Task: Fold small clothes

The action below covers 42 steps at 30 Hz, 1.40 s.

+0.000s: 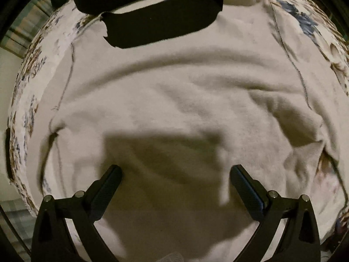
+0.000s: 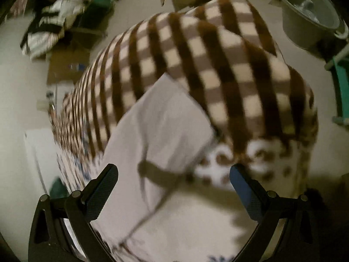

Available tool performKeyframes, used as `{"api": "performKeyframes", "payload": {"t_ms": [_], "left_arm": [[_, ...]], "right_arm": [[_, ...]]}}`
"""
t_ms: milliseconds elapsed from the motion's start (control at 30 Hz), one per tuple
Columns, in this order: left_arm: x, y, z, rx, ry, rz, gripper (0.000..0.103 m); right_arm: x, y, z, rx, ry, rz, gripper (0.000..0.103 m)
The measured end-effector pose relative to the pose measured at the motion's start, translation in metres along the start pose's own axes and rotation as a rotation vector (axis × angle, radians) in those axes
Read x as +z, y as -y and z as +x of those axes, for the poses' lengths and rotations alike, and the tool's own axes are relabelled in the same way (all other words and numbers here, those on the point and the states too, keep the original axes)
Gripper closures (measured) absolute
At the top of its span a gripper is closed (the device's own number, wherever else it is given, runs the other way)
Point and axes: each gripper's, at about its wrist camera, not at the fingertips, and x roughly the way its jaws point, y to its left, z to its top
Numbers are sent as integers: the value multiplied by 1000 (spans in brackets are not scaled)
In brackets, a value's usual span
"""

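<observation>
Apparently early: cream garment (image 1: 174,100) lies spread and wrinkled on floral bedsheet (image 1: 32,83), no fold visible. Dark cloth (image 1: 161,26) rests at its far edge. Left gripper (image 1: 175,174) hovers over it, jaws apart, empty. Right gripper (image 2: 173,174) likewise apart, near checked blanket (image 2: 196,54). Folding all remains.

Cream garment (image 1: 174,100) spread flat, left gripper (image 1: 175,171) spread above
</observation>
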Motion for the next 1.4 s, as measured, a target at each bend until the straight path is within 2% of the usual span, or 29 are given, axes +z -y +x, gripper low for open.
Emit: {"api": "performKeyframes", "payload": {"t_ms": [100, 267, 333, 500, 633, 700, 733, 867, 967, 1067, 1167, 1300, 1400], "left_arm": [[-1, 6, 0, 12, 9, -10, 0], [-3, 8, -5, 18, 12, -24, 0], [-3, 10, -8, 17, 8, -26, 0], [-2, 10, -10, 23, 16, -34, 0], [-14, 13, -11, 32, 23, -47, 0], [-15, 11, -10, 30, 25, -50, 0], [-16, 11, -11, 29, 27, -50, 0], [-21, 4, -21, 25, 41, -47, 0], [-21, -6, -29, 22, 57, -64, 0], [-20, -24, -35, 9, 65, -104, 0], [-23, -47, -39, 4, 65, -155, 0], [-33, -89, -40, 4, 61, -240, 0], [-44, -132, -37, 15, 51, -323, 0]], "right_arm": [[4, 3, 6, 69, 61, 15, 1], [19, 15, 20, 136, 80, 45, 34], [26, 20, 18, 152, 71, 58, 42], [34, 20, 17, 144, 15, 25, 42], [30, 25, 15, 130, 30, -38, 43], [30, 14, 16, 83, 53, -65, 73], [30, 10, 15, 57, 57, -76, 97], [28, -17, -2, 41, 99, -126, 97], [20, -51, -24, 72, 107, -195, 97], [1, -100, -42, 110, 93, -316, 97], [-36, -160, -43, 150, 42, -469, 97], [-116, -232, -23, 195, -82, -687, 97], [-214, -261, 5, 211, -208, -864, 97]]}}
